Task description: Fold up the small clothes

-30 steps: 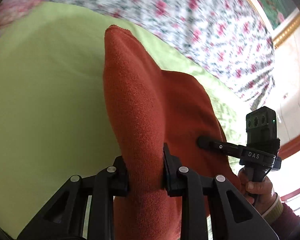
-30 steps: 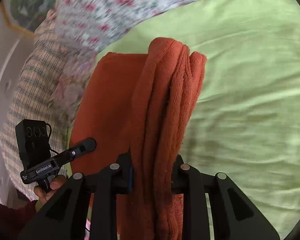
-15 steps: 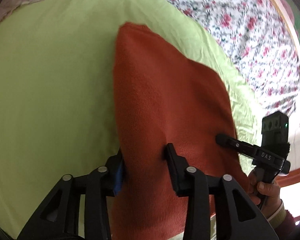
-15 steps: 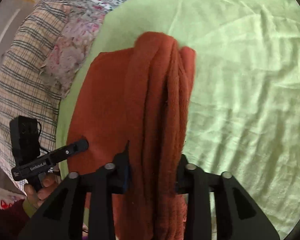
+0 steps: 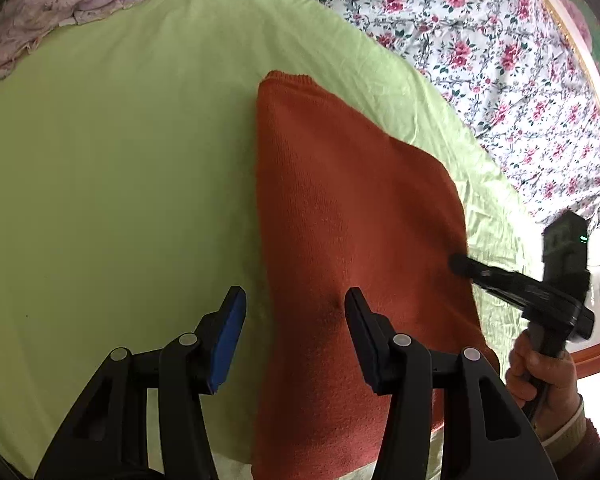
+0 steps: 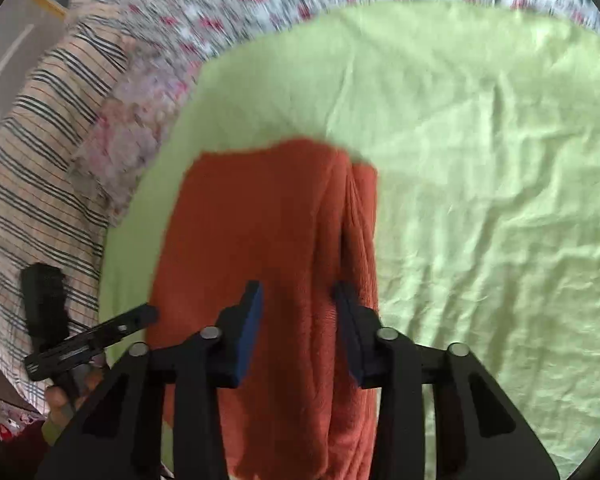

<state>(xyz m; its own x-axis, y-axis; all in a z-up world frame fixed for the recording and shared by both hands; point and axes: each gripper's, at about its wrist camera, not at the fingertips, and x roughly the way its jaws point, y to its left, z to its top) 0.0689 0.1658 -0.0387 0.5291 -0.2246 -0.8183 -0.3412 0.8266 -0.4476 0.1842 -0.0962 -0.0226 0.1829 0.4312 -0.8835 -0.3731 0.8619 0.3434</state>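
A rust-orange knitted garment [image 5: 352, 216] lies folded on the light green sheet [image 5: 120, 184]. My left gripper [image 5: 296, 312] is open over its left edge, jaws apart, holding nothing. In the right wrist view the same garment [image 6: 260, 232] lies flat with a thick folded edge along its right side. My right gripper [image 6: 298, 304] is open, jaws apart astride that edge. The right gripper also shows in the left wrist view [image 5: 460, 264] at the garment's right edge, and the left gripper shows in the right wrist view [image 6: 148, 314] at the garment's left edge.
A floral quilt [image 5: 480, 40] lies beyond the green sheet. A striped plaid cloth [image 6: 32, 168] and a floral pillow [image 6: 128, 140] lie to the left in the right wrist view. The wrinkled green sheet [image 6: 480, 200] stretches out to the right of the garment.
Both grippers have opened and let go of the garment. It was held up in a fold and now lies flat on the sheet.
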